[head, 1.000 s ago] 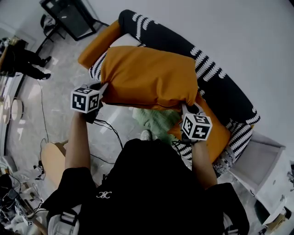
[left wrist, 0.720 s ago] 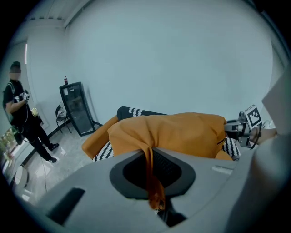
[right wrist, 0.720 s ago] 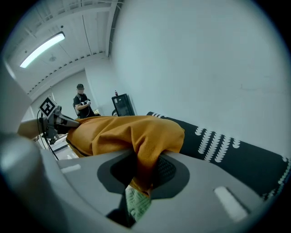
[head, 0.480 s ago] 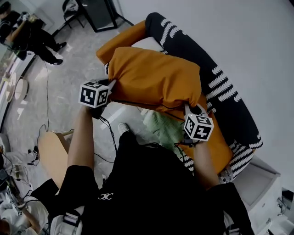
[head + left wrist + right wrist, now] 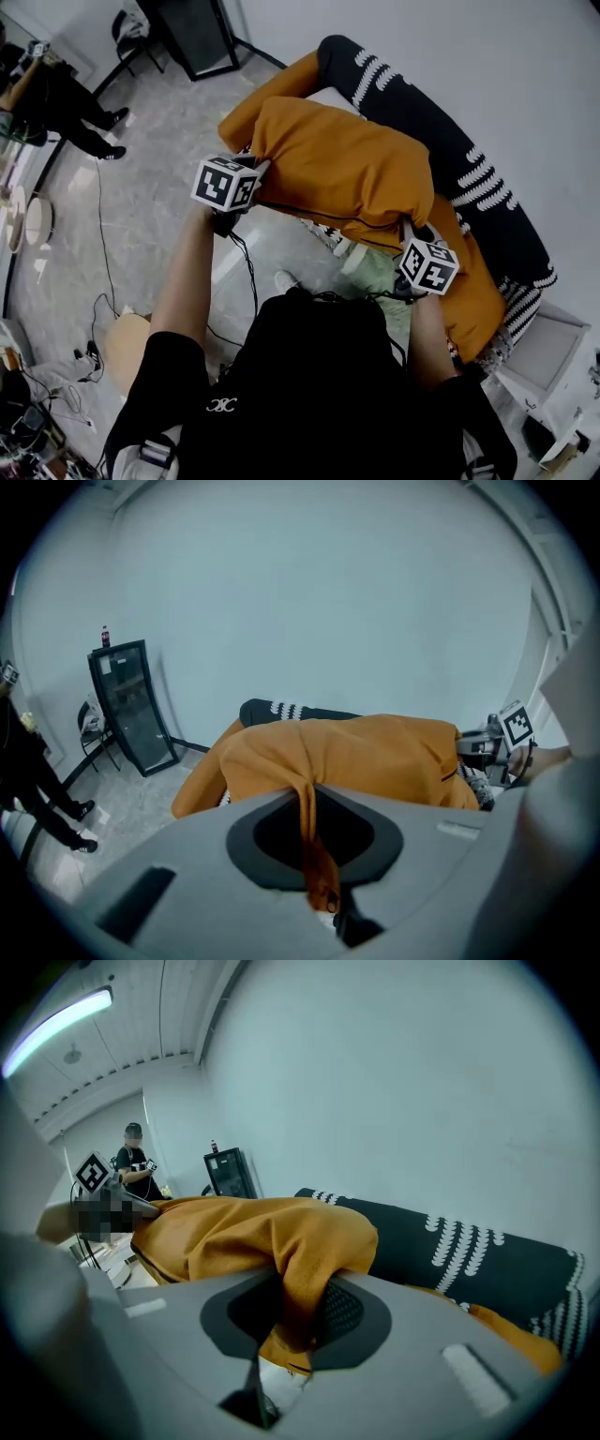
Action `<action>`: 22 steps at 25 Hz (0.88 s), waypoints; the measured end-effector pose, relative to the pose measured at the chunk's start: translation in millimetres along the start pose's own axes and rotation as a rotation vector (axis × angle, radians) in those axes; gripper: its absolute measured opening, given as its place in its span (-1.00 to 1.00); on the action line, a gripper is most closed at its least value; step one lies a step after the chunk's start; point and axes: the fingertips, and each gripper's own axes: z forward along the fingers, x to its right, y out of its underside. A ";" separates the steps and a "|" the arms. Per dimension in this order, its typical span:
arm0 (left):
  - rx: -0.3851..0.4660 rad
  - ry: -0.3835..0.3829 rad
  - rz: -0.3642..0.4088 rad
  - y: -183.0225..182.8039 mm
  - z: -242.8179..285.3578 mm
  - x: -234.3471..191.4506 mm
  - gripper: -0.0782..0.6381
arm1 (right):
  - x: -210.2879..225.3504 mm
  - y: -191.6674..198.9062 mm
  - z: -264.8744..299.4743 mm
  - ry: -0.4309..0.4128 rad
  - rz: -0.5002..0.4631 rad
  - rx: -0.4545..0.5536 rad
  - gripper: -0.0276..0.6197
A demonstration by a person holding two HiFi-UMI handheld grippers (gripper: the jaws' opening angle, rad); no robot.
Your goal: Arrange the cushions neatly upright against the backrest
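Over at the left a bystander (image 5: 70, 98) stands near a black glass-door cabinet (image 5: 192, 33). The left tongs (image 5: 255, 172) are clenched on one corner of the big orange cushion (image 5: 347, 173), with the fabric bunched thin between them. The cushion hangs in the air, stretched between both tools, in front of the sofa's black-and-white backrest (image 5: 450, 150). The right tongs (image 5: 411, 230) pinch the opposite corner, a thicker fold caught between them.
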 end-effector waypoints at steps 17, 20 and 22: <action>-0.125 0.105 0.021 -44.9 89.9 -113.0 -0.70 | -30.3 -31.2 92.9 0.161 0.100 -0.067 -0.67; -0.183 0.116 0.045 -66.8 128.5 -133.2 -0.70 | -17.8 -37.0 130.1 0.167 0.153 -0.104 -0.67; -0.224 0.121 0.060 -81.0 154.9 -141.7 -0.70 | -5.7 -39.1 152.0 0.166 0.185 -0.136 -0.67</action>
